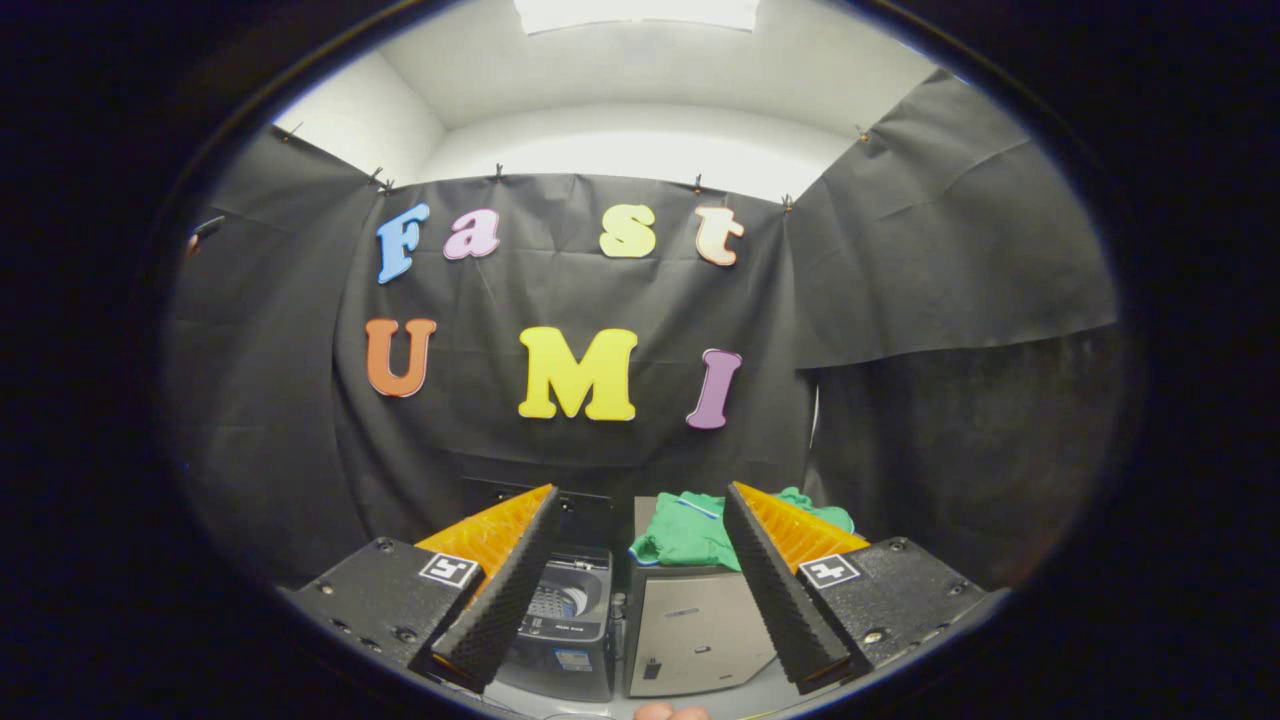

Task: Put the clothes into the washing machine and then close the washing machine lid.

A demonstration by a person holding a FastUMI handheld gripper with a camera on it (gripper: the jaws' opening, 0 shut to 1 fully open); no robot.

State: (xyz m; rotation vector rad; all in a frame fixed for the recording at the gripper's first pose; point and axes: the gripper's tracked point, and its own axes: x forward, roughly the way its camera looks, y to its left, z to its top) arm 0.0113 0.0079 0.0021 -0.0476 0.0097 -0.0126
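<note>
We see a green garment [690, 535] lying bunched on top of a pale boxy cabinet [690, 625], with a blue-and-white trim showing along one fold. We judge it soft, light and limp: it should crush easily under the fingers, sag and trail once lifted, and could drag over the cabinet edge or slip if only a thin layer is caught. We would take hold at the thickest bunched fold near its middle, pinching several layers at once, not at a loose corner.

Our hand-held gripper [640, 660] holds its fingers wide apart with nothing between them. The garment lies beyond the fingertips at about one o'clock, well apart from them, and the right finger hides part of it. We cannot tell how far the cloth spreads behind that finger.

The washing machine [565, 625] stands just beside the cabinet, at about eleven o'clock from the fingertips, lower than the garment. Its lid [585, 515] appears to be raised against the wall behind, and we seem to look into the open top, though the left finger covers part of it. Both stand on a pale counter [770, 690] below the fingers.
</note>
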